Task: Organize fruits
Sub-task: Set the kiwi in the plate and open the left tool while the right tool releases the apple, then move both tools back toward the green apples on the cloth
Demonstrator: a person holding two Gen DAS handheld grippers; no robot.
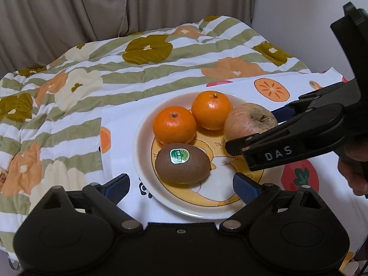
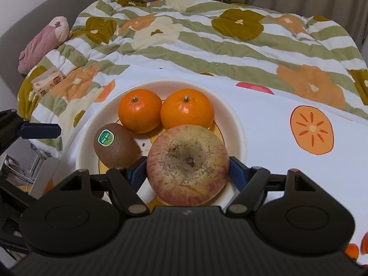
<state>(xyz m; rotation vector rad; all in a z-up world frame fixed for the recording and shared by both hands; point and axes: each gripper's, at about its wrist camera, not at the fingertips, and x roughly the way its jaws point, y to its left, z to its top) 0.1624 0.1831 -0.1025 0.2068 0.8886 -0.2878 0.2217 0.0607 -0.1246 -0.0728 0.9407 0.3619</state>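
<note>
Right gripper (image 2: 187, 171) clamps the blotchy red-yellow apple (image 2: 187, 165) at the plate's (image 2: 237, 126) 6 o'clock; left gripper (image 1: 181, 184) gapes empty.

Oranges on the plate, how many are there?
2. Both sit at the far side of the plate, side by side: the left orange behind the kiwi, the right orange behind the apple. None appears hidden.
</note>
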